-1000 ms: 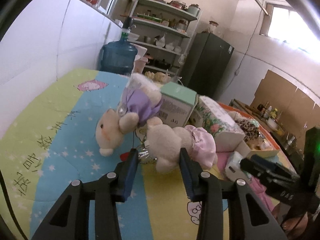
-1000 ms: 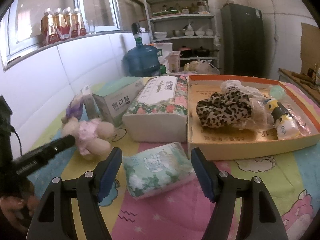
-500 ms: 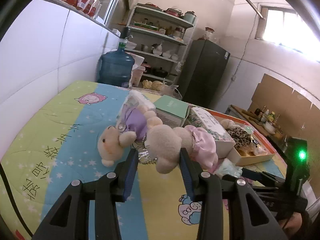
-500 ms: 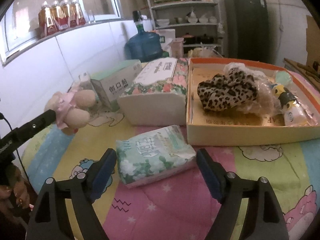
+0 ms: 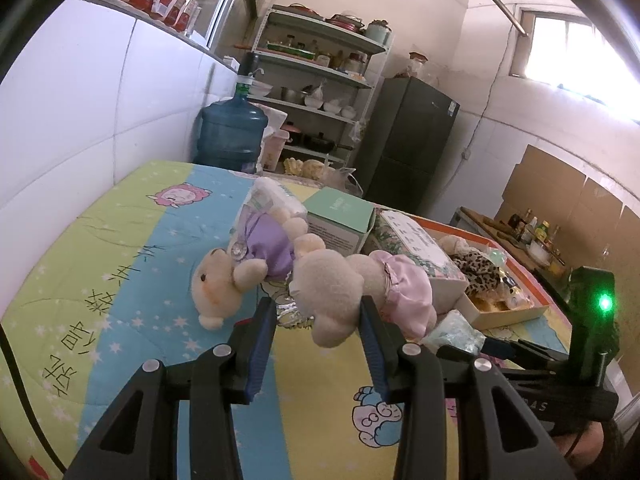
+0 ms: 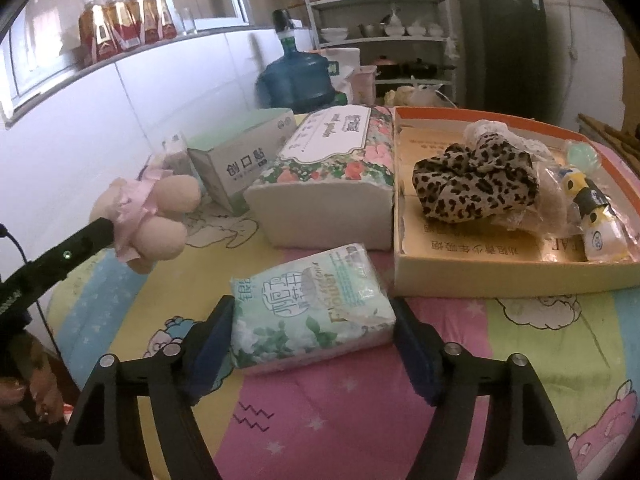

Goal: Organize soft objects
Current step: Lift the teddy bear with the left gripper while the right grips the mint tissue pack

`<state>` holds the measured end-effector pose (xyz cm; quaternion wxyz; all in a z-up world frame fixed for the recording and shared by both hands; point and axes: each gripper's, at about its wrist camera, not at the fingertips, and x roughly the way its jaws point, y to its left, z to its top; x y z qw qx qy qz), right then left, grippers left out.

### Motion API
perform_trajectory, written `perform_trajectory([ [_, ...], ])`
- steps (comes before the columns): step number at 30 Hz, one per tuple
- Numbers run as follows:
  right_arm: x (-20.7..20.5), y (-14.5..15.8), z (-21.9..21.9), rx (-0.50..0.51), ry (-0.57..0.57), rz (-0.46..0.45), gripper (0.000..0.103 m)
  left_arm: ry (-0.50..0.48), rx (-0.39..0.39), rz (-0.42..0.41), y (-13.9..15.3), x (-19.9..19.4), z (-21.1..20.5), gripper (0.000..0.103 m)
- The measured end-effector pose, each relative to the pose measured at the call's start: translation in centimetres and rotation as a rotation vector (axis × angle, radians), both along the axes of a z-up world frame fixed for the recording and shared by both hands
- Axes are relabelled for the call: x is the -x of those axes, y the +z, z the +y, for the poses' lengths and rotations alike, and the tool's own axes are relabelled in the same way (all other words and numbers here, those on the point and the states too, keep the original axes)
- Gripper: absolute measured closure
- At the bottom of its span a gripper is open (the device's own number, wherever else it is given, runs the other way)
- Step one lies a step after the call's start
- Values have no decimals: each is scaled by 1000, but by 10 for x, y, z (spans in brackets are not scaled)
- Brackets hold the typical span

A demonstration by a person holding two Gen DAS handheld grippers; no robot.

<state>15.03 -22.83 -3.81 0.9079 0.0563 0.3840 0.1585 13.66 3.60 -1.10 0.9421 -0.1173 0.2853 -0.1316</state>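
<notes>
My left gripper [image 5: 316, 306] is shut on the head of a beige teddy bear in a pink dress [image 5: 360, 280], held clear above the cartoon-print cloth; the same bear [image 6: 152, 216] hangs at the left in the right wrist view. A second bear in a purple dress [image 5: 260, 252] lies on the cloth just behind it. My right gripper [image 6: 311, 308] straddles a green-and-white soft tissue pack [image 6: 308, 304] that lies on the cloth. Its jaws are closing, and the pads stand right at the pack's two ends without squeezing it.
A floral tissue box [image 6: 332, 172] and a green carton [image 6: 240, 152] stand behind the pack. An orange-rimmed cardboard tray [image 6: 480, 276] at the right holds leopard-print fabric [image 6: 476, 184] and wrapped toys. A white tiled wall runs along the left; a blue water jug [image 6: 296, 80] stands beyond.
The pink-dressed bear has come up off the cloth in my left gripper. My right gripper has tipped down and moved forward, so its jaws now flank the tissue pack.
</notes>
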Motion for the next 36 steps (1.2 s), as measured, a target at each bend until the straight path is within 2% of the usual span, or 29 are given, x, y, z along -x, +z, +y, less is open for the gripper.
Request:
perform_trajectory([
  [18, 23, 32, -23, -16, -40, -100, 26, -41, -23, -40, 17, 6, -25, 61],
  [36, 32, 52, -67, -26, -114, -160, 26, -116, -47, -89, 42, -1, -76, 60],
])
